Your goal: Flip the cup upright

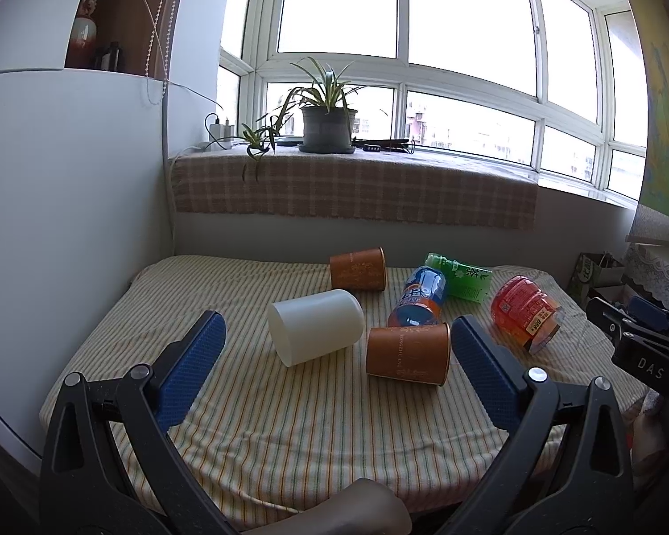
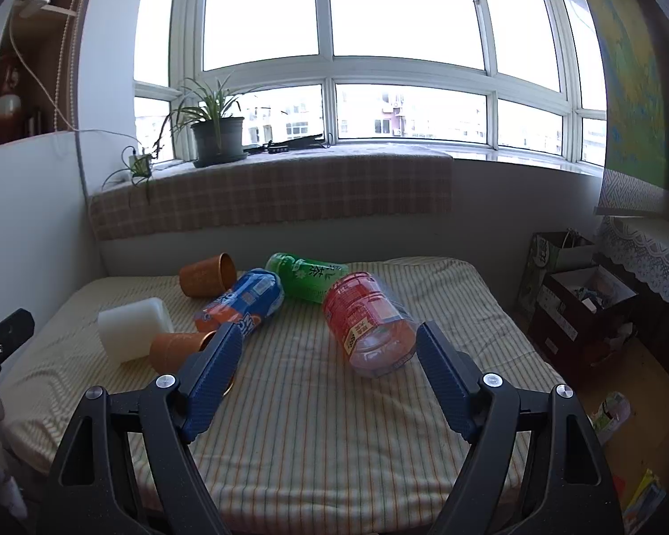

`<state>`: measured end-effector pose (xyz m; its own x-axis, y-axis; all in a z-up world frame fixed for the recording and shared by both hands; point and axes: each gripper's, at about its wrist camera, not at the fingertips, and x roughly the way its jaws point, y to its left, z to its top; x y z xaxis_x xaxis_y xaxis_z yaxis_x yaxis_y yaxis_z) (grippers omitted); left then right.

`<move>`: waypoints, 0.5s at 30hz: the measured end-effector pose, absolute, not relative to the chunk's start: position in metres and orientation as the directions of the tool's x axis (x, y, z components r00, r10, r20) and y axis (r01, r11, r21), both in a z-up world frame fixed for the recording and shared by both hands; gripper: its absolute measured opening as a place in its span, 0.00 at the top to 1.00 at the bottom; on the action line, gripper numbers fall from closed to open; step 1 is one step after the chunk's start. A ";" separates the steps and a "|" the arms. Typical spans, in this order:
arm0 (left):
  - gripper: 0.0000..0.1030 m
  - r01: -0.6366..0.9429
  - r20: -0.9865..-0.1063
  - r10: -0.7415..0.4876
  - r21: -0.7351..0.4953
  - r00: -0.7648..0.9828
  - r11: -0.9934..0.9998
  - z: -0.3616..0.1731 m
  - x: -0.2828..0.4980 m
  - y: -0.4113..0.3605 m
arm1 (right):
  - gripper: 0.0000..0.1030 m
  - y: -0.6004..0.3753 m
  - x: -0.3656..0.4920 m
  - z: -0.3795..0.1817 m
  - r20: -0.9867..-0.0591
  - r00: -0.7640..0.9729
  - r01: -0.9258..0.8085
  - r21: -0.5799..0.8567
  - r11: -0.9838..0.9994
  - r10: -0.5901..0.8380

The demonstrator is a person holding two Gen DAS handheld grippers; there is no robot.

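We held two sets of black tongs with blue ribbed pads above a table covered in a yellow striped cloth [image 1: 290, 423]. The left gripper [image 1: 339, 339] had its jaws spread wide apart, holding nothing. Going from left to right between those jaws, a translucent white plastic cup [image 1: 314, 325] lay on its side, its long axis running left to right with the open mouth facing the left pad and slightly toward us. Just beside it on the right lay a brown paper cup [image 1: 408, 350], also on its side, its rimmed mouth pointing right and lying close to the right pad. Farther back a second brown paper cup [image 1: 359, 269] lay on its side, mouth to the right. Right of that lay a blue and orange soda bottle [image 1: 419, 298], a green tea bottle [image 1: 461, 276] and a red-labelled clear bottle [image 1: 524, 312], all on their sides. The right gripper [image 2: 328, 350] was likewise wide apart and empty, with the red-labelled bottle between its pads and the cups off to its left.
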<state>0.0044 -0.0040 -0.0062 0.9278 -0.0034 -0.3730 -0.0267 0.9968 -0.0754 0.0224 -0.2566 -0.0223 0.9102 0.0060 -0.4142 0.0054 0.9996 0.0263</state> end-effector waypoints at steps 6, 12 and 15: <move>0.00 -0.028 -0.374 -0.001 -0.073 0.927 0.997 -0.006 0.005 -0.005 | 0.22 -0.257 0.021 -0.022 -0.416 0.909 0.006 0.035 0.999 0.009; 0.00 -0.028 -0.374 -0.001 -0.072 0.927 0.997 -0.006 0.005 -0.005 | 0.22 -0.258 0.021 -0.022 -0.416 0.909 0.005 0.033 0.999 0.009; 0.00 -0.028 -0.374 -0.001 -0.070 0.927 0.997 -0.006 0.004 -0.005 | 0.22 -0.258 0.021 -0.023 -0.418 0.908 0.006 0.035 0.999 0.009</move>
<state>0.0043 -0.0052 -0.0058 0.9273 -0.0005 -0.3744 -0.0279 0.9971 -0.0704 0.0208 -0.2576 -0.0225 0.9085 0.0092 -0.4179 0.0060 0.9994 0.0350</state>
